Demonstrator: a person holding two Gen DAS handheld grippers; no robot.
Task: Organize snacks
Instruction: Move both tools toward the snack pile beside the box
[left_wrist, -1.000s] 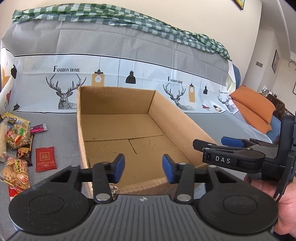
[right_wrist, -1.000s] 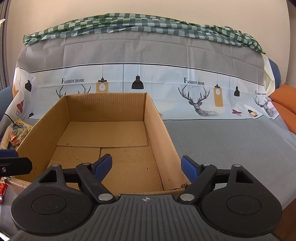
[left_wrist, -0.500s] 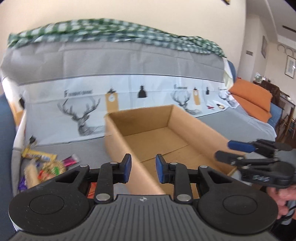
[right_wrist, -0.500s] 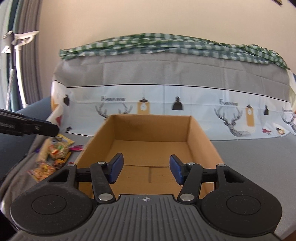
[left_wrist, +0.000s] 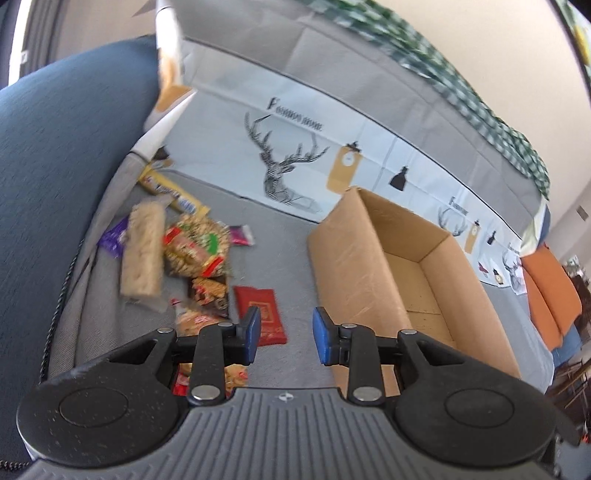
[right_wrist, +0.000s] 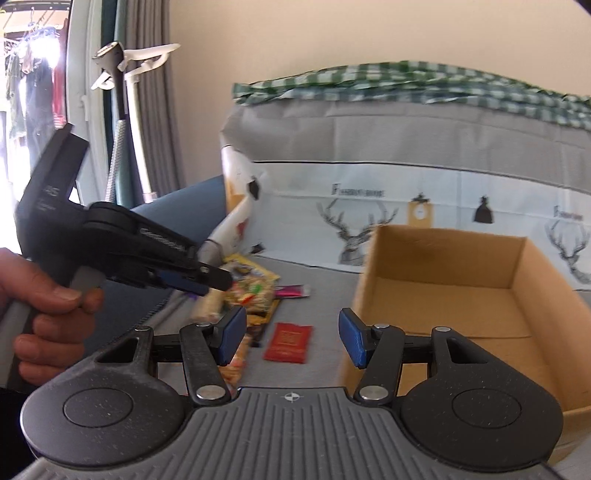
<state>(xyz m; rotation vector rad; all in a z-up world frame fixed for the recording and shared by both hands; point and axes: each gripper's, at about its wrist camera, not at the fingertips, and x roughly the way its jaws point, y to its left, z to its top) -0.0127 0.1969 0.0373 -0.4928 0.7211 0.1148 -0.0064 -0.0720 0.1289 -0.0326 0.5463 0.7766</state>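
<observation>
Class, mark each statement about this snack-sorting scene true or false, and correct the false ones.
1. The cardboard box holds no snacks. True.
2. The red packet lies inside the box. False: it lies on the grey cover beside the box.
3. The left hand-held gripper grips a snack. False: its jaws are open and empty.
4. The snack pile lies left of the box. True.

Bare grey cloth lies ahead of the left hand-held gripper (left_wrist: 283, 341); cardboard box wall (left_wrist: 354, 266) blocks its right, snack pile (left_wrist: 184, 254) its left.
</observation>
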